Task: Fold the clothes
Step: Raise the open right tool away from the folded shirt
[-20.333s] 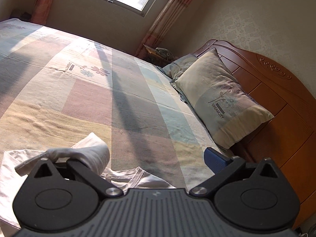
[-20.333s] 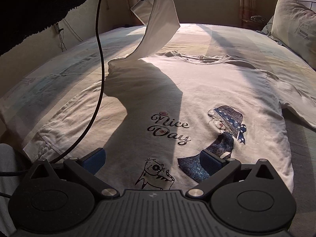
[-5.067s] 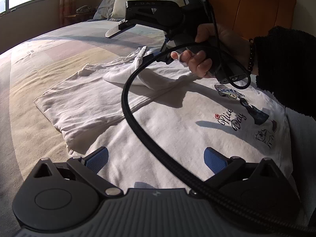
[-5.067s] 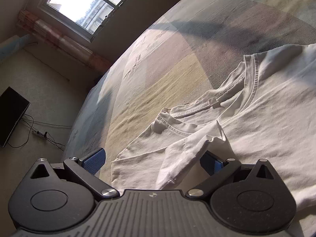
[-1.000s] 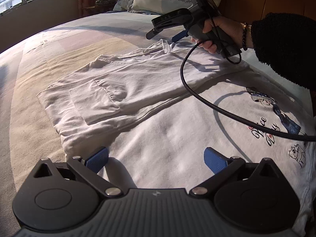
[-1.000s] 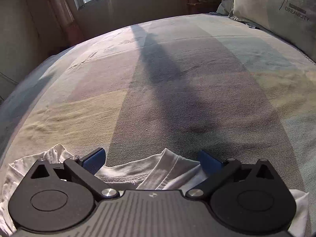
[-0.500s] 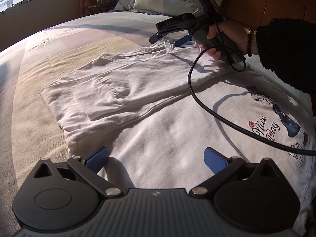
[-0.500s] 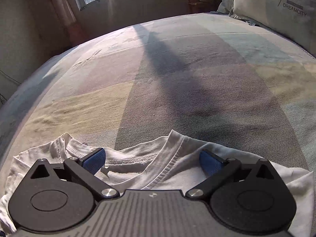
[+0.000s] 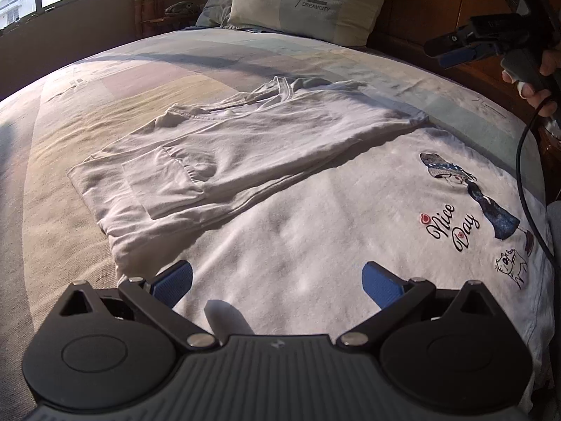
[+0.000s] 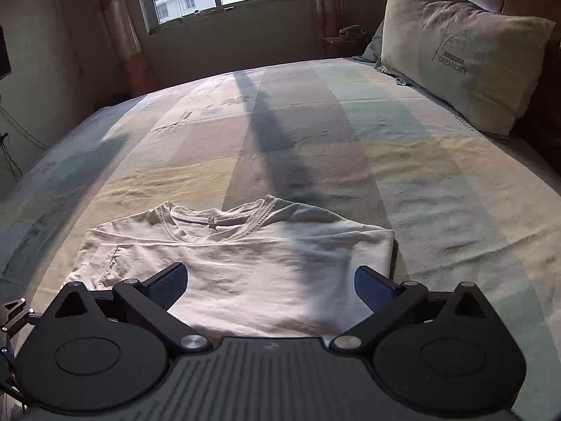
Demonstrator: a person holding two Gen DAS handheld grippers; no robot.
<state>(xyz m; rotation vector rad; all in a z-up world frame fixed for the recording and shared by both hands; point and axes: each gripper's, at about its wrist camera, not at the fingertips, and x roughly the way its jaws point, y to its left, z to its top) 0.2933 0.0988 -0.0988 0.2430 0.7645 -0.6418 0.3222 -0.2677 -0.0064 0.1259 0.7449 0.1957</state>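
1. Landmark is the white "Nice Day" T-shirt (image 9: 298, 189), lying flat on the patchwork bedspread (image 9: 115, 80). Working left to right in the left wrist view: the shirt's left side is already folded in over the body, with the sleeve (image 9: 164, 179) lying flat on top of that flap. The printed half to the right is unfolded.

2. So I'd say we're between folds: first side done, other side next. That probably means picking up the printed edge near the cat graphic (image 9: 510, 268) and bringing it over to meet the folded flap, keeping the collar (image 10: 214, 219) lined up.

3. Left gripper (image 9: 277, 280) sits low over the shirt's hem end, blue pads spread wide, nothing between them. Looks like it's just hovering, but I can't tell if it touches the cloth.

4. Right gripper (image 10: 270, 284) is lifted off beyond the shirt's right edge, near the headboard (image 9: 413, 7). In its own view the fingers are wide apart and empty, pointing back across the collar end. The person's hand (image 9: 536, 77) wraps the handle, cable (image 9: 522, 175) trailing down over the print.
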